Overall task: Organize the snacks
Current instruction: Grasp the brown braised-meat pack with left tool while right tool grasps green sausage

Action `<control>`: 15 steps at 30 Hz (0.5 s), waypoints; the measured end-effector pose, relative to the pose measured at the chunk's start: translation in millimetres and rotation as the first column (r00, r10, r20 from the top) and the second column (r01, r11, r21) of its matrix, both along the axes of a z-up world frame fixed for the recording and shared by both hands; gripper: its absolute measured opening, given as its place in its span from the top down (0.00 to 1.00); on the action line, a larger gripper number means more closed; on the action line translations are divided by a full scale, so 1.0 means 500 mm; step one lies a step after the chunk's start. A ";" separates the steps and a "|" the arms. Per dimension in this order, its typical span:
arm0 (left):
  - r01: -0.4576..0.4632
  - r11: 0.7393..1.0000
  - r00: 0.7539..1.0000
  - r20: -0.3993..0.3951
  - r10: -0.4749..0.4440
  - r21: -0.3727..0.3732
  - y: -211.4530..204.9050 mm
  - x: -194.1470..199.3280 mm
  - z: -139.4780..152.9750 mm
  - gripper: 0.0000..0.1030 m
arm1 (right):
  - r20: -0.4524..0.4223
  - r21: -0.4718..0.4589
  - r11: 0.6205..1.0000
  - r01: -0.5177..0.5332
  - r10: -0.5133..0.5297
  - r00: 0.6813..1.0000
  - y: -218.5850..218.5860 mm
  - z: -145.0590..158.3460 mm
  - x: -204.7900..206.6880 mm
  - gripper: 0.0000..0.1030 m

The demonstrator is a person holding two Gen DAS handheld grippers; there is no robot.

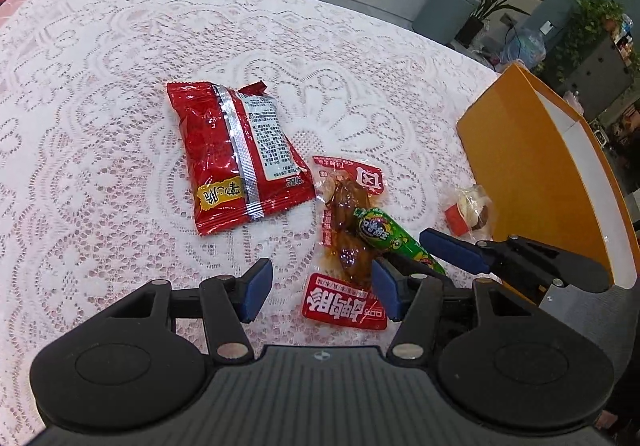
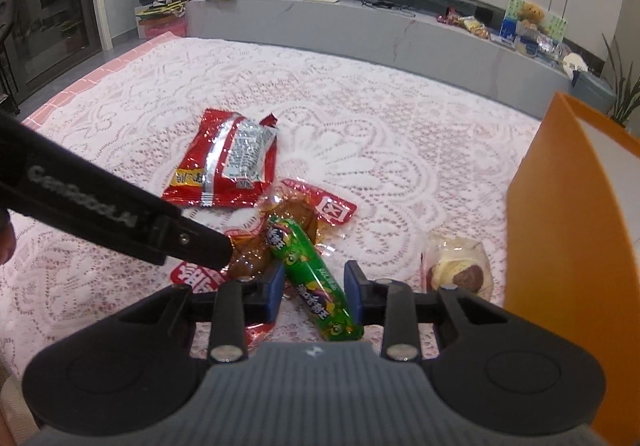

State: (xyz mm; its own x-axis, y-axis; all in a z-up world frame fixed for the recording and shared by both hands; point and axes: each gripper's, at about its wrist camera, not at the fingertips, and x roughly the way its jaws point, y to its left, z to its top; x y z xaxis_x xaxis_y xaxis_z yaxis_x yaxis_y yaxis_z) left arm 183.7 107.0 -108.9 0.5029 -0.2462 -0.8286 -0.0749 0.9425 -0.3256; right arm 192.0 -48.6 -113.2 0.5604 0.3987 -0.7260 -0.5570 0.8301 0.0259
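A: Where are the snacks seen?

B: All on the lace tablecloth. A red foil packet lies flat, back side up. Just beside it a clear pouch with brown meat is laid, and a green sausage stick rests across that pouch. A small wrapped cake sits near the orange box, apart from the rest.

A: Right gripper?

B: The right gripper is held low over the sausage stick, which lies between its blue pads. A gap is seen on both sides (partly closed jaws, nothing gripped). No contact can be confirmed.

A: Left gripper?

B: The left gripper is spread wide and holds nothing. The red printed end of the meat pouch is framed between its fingers, with the right-hand pad close to the pouch. Whether it touches cannot be told.

A: Box contents?

B: Not visible; only the orange wall and pale inner rim are shown.
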 end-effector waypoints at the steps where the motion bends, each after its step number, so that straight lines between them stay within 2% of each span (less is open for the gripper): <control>1: -0.003 1.000 1.000 0.003 0.003 -0.005 0.001 0.000 0.000 0.36 | -0.004 0.014 1.000 0.004 -0.004 1.000 -0.003 -0.002 0.004 0.70; 8: -0.018 1.000 1.000 0.005 0.018 -0.013 -0.006 0.007 0.005 0.36 | -0.049 0.063 0.997 0.034 -0.031 0.998 -0.013 -0.004 0.015 0.74; 11: -0.013 1.000 1.000 0.002 0.013 -0.004 -0.013 0.017 0.015 0.36 | -0.062 0.086 0.993 0.084 -0.079 0.995 -0.025 0.003 0.015 0.77; 15: -0.014 1.000 1.000 -0.022 0.014 0.025 -0.027 0.042 0.009 0.36 | -0.029 0.095 0.982 0.165 -0.163 0.986 -0.044 0.017 0.017 0.78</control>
State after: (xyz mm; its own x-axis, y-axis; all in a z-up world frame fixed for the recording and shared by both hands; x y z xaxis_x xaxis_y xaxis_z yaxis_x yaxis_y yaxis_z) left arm 204.8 93.7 -104.3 0.4875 -0.2182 -0.8454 -0.0950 0.9493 -0.2998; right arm 200.6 -70.7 -104.6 0.6092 0.3720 -0.7003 -0.4123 0.9030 0.1210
